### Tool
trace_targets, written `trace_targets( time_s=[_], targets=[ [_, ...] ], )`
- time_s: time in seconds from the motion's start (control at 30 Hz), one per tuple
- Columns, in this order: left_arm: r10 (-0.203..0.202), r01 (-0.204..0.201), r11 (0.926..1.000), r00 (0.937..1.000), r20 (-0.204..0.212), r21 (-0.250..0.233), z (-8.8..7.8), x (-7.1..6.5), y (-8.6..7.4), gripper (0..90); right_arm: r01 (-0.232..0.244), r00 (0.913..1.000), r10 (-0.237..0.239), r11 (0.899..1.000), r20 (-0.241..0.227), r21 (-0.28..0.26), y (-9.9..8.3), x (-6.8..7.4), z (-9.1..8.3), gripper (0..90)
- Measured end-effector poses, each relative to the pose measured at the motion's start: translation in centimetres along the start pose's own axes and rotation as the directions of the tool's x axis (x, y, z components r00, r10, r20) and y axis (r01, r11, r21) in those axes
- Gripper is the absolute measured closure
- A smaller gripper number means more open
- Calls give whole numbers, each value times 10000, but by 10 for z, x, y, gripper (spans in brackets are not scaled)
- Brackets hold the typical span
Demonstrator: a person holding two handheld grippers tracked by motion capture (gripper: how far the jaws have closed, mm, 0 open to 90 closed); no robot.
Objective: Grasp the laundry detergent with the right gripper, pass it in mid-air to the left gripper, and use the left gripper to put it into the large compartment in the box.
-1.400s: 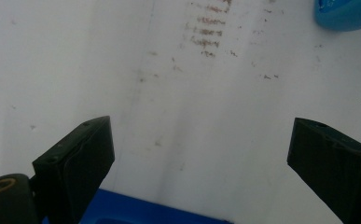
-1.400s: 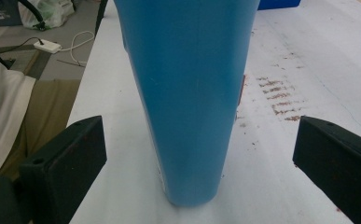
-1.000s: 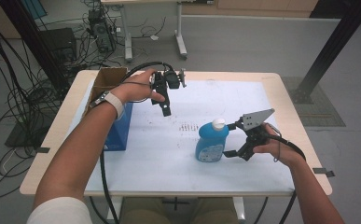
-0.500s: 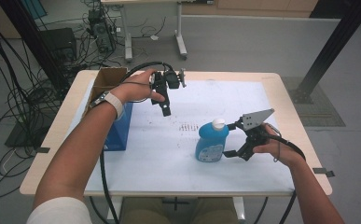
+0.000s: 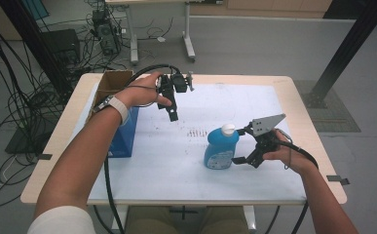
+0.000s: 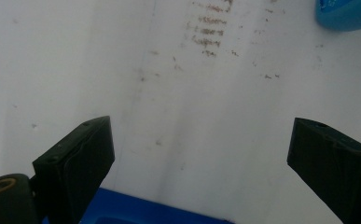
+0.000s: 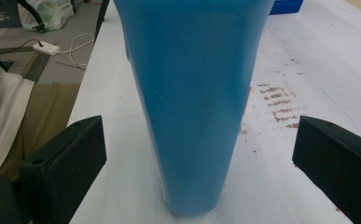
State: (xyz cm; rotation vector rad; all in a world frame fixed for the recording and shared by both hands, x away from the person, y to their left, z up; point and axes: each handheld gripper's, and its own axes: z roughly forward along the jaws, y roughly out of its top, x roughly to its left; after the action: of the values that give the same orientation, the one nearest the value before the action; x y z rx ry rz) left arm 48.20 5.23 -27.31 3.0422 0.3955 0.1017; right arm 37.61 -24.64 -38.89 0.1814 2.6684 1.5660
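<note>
high view: blue bottle (image 5: 221, 152) with white cap (image 5: 229, 129) stands upright between the right hand-held gripper (image 5: 244, 145)'s spread jaws.

bottle (image 7: 194, 102): smooth blue plastic with a soft sheen, standing between my right tongs (image 7: 199, 163); white plastic cap (image 5: 229, 129)
tong pads (image 7: 64, 168): matt black, rubbery-looking, scuffed (same on my left tongs (image 6: 199, 163))
plate on my right tongs: flat grey, dull finish
counter (image 5: 310, 126): pale wood-look edge, matt
sheet (image 5: 171, 156): white, smooth, paper or plastic (I cannot tell), flecked with brown marks
box (image 5: 115, 83): brown cardboard, rough and matt
blue box (image 5: 125, 139): smooth, faintly glossy
</note>
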Motion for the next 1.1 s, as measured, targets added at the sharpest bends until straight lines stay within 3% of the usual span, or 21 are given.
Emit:
trace_targets(
  time_s=[1.1],
  targets=[
    [-37, 37, 10000, 10000, -9, 60, 0, 0, -2, 78, 102, 9999, -100, 9983, 27, -568, -1, 3, 21, 55]
  ],
)
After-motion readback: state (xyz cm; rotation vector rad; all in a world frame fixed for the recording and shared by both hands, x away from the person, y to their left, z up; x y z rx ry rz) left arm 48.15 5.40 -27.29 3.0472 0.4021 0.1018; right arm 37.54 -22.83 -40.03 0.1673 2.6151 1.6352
